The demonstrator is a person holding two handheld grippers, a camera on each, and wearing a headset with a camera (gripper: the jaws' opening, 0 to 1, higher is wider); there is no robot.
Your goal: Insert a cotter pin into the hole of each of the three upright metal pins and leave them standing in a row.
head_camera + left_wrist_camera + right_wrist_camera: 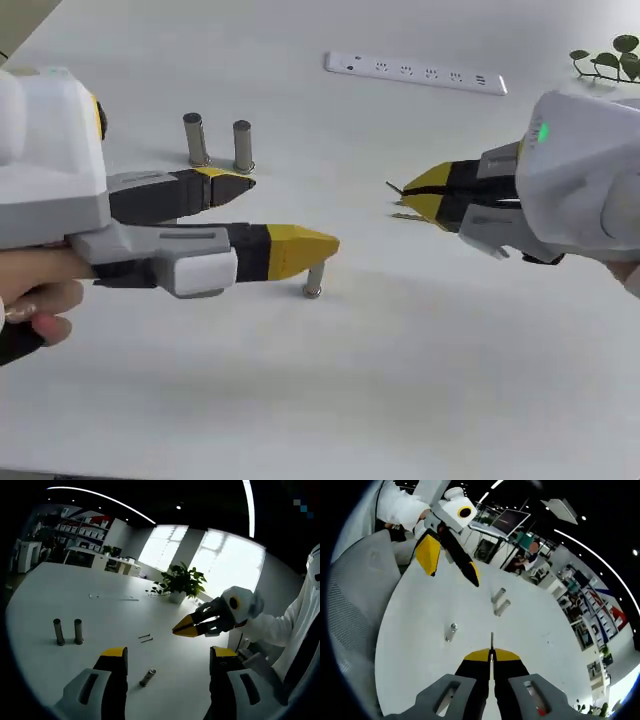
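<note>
Jaws of right gripper (491,654) pinch cotter pin (491,640) pointing ahead; left gripper (168,653) gapes, empty.

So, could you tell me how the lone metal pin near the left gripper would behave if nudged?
The lone metal pin is tall and narrow on a small foot, so a sideways nudge would probably tip it. Being round, it would likely roll once down. Its smooth, shiny surface may slip between the left gripper's open jaws.

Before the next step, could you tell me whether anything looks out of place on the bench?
One pin stands alone by the left claw, apart from the other two pins, so the three form no row. Nothing looks spilled or damaged.
</note>
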